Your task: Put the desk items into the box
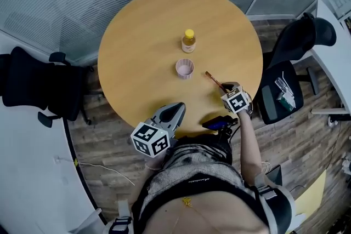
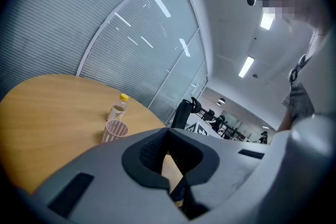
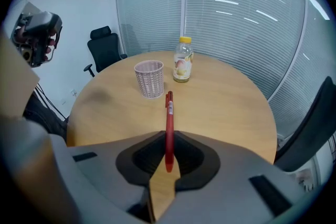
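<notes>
Right claw [image 3: 167, 168] grips red pen [image 3: 169, 123] by its tail, tip pointing ahead at mesh cup [image 3: 149, 78], likely for drop-in. Left claw [image 2: 171, 186] closed, empty, parked clear.

I have open tabletop [image 1: 137, 30] all round; only the cup [image 1: 185, 69] and bottle [image 1: 188, 41] stand mid-table, close together. My pen [image 1: 214, 80] juts from the right gripper [image 1: 226, 88] toward the cup. Chairs [image 1: 33, 85] flank both sides.

Even bright indoor light; ceiling strip lights [image 2: 245, 66] glare; fisheye bending, dark corner vignette; soft shadows on table [image 1: 148, 63].
</notes>
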A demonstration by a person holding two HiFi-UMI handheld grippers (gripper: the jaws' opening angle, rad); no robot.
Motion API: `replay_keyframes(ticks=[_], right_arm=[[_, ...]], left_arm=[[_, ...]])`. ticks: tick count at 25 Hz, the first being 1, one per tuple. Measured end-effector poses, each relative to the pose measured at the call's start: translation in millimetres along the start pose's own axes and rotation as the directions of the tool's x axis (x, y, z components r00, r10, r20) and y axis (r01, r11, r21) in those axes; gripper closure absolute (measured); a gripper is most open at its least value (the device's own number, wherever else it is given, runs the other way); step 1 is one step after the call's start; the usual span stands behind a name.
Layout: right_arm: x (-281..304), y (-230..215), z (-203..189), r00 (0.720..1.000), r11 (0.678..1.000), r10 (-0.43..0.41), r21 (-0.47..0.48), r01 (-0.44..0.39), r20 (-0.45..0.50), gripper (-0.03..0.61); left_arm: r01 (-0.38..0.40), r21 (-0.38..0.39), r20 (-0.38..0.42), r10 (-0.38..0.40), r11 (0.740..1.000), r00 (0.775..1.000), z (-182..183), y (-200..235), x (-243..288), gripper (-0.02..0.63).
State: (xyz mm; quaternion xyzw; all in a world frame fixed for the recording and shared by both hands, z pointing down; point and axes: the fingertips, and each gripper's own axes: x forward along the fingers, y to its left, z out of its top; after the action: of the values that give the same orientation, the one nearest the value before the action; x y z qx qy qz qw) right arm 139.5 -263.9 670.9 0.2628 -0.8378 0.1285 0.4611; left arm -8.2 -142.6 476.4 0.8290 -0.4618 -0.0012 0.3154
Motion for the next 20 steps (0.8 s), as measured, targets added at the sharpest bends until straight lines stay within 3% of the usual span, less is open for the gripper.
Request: replay_keyframes(ticks=[8,13,20], right_arm=[[-39,19,33,0.993,0.988,-0.067,0.143,0.053,0.098,0.518],[-62,34,50,0.988,0.979,-0.118,0.181,0.097,0.105,0.518],[-94,54,87,0.981,0.976,-0.126,0.195,0.096,0.149,0.518]], left_arm=[[0.040,0.028,-0.025,-0.040,0.999,0.999,7,16,-29,0.596],[0.049,0.041,-0.041,-0.048,0.998,0.998,13,25,-48,0.596],[0.045,0.071,0.008,-0.045,0.996,0.999,40,37,-70,0.595]])
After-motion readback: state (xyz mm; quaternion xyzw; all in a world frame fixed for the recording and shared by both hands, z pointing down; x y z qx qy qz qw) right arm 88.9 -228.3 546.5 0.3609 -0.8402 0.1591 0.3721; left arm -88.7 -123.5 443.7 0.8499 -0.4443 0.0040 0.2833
